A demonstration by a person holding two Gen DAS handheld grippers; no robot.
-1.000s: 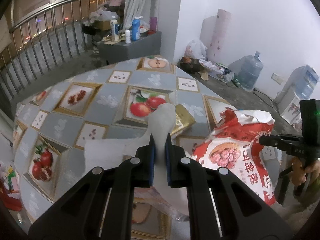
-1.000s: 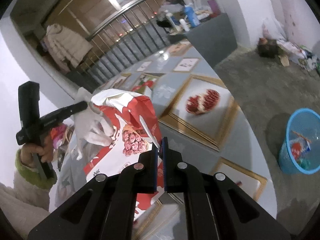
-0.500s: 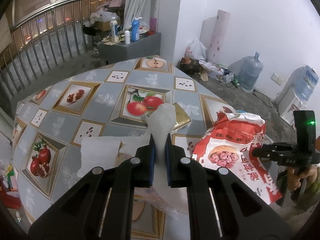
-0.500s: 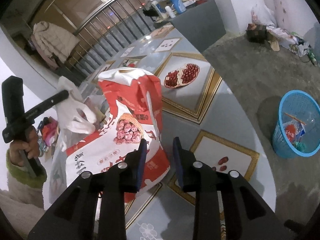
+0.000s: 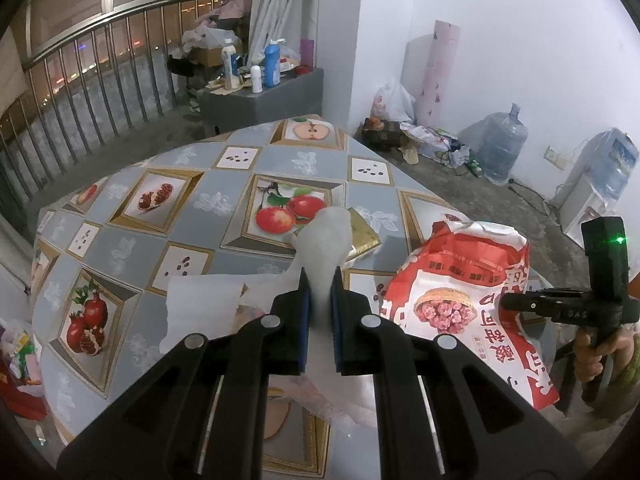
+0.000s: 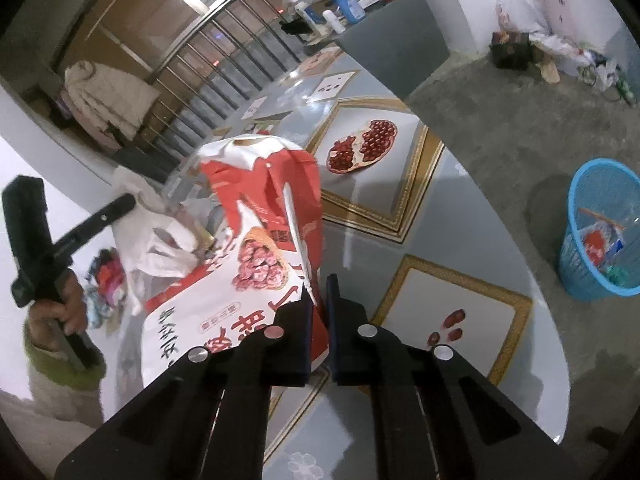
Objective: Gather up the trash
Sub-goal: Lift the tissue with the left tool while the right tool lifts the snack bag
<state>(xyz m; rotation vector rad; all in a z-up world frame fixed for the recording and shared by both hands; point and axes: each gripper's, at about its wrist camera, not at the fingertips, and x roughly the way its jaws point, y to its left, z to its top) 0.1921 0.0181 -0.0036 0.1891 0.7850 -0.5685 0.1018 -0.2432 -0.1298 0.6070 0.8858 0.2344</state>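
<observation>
Presently, a white plastic bag (image 5: 326, 240) is held pinched between the narrowed fingers of the left tool (image 5: 319, 292), its bunched top rising above the fingertips toward 12 o'clock. A white paper sheet (image 5: 200, 308) is seen lying on the bench (image 5: 208, 204) at 9 o'clock of that tool, and a gold wrapper (image 5: 362, 236) lies just beyond the bag. At 3 o'clock, a red and white snack bag (image 5: 468, 300) is seen standing at the bench edge.

In the right wrist view, a side fold of the snack bag (image 6: 256, 248) is gripped between the nearly closed fingers of the right tool (image 6: 318, 300). The left tool (image 6: 100, 216) is visible at 9 o'clock with the plastic bag (image 6: 160, 248) hanging from it. A blue waste basket (image 6: 600, 232) with some rubbish inside stands on the floor at 3 o'clock, well apart from the bench (image 6: 460, 312).
</observation>
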